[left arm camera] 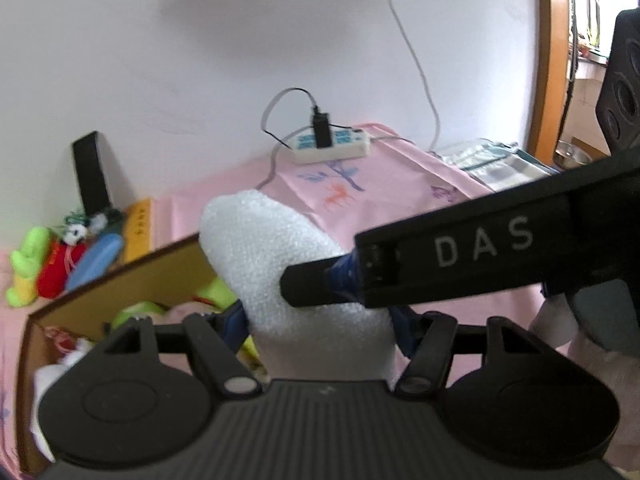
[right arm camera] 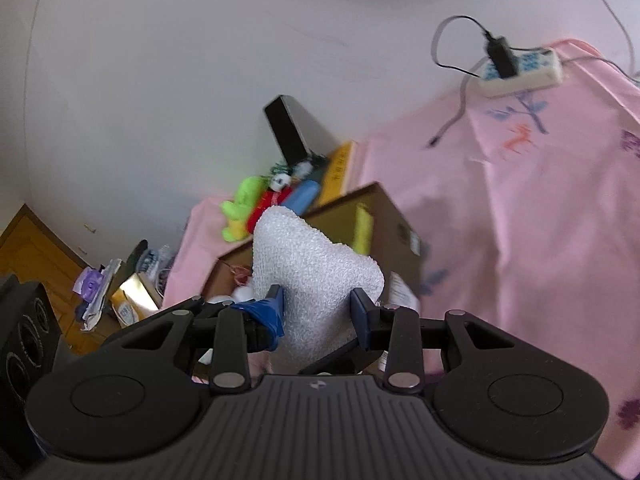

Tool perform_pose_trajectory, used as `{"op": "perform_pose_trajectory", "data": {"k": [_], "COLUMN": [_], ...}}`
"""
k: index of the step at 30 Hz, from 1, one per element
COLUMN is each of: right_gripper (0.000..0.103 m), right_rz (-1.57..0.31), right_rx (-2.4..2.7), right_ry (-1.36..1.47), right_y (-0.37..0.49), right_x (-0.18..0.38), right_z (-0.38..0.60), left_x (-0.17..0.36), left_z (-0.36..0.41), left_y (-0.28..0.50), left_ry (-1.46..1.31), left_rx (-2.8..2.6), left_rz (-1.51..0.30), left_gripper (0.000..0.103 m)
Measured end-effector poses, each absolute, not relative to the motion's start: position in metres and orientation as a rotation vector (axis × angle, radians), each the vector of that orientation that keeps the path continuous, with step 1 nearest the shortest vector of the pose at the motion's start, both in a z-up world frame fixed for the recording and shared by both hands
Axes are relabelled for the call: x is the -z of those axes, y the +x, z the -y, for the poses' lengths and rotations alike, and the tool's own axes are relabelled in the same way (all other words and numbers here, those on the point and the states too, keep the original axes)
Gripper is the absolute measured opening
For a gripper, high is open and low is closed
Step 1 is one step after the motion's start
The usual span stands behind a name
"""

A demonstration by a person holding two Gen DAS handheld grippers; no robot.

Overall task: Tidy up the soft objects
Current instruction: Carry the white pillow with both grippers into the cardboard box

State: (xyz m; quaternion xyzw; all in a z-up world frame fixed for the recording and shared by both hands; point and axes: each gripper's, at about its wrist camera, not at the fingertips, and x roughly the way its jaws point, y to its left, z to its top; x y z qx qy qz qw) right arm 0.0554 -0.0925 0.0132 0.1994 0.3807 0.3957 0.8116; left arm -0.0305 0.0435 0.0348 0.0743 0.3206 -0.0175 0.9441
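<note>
Sitting clamped between both grippers' jaws, white foam piece (right arm camera: 316,276) above box (right arm camera: 384,216).

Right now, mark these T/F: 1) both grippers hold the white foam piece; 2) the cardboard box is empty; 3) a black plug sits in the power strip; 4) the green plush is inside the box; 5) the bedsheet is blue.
1) True: the left gripper and right gripper both clamp the white foam piece.
2) False: the cardboard box holds soft items.
3) True: a black plug is in the power strip.
4) False: the green plush lies outside, by the wall.
5) False: the bedsheet is pink.
</note>
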Motion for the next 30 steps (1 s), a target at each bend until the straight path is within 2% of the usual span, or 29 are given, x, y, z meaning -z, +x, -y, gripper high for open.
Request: {"op": "perform_pose_trajectory", "data": {"k": [13,22,30], "right_gripper": [0.02,0.021,0.021], "right_rz": [-0.814,-0.802,-0.766], "right_rx": [-0.777,-0.66,-0.585], "right_ry": [0.415,0.346,0.216], "right_y": [0.061,0.06,0.055], "right_x": [-0.001,0.004,0.004], "right_z": [0.031,0.018,0.005], "left_x": [-0.02,0.001,0.01], "left_z": [-0.11,-0.117,-0.119], "left_y": [-0.003,0.004,0.006], "left_ry": [0.12,0.149,0.129], "left_rx": [0.057,0.119,0.161], "left_rz": [-0.706,-0.74,-0.763], "left_gripper": [0.067,0.075,0.075]}}
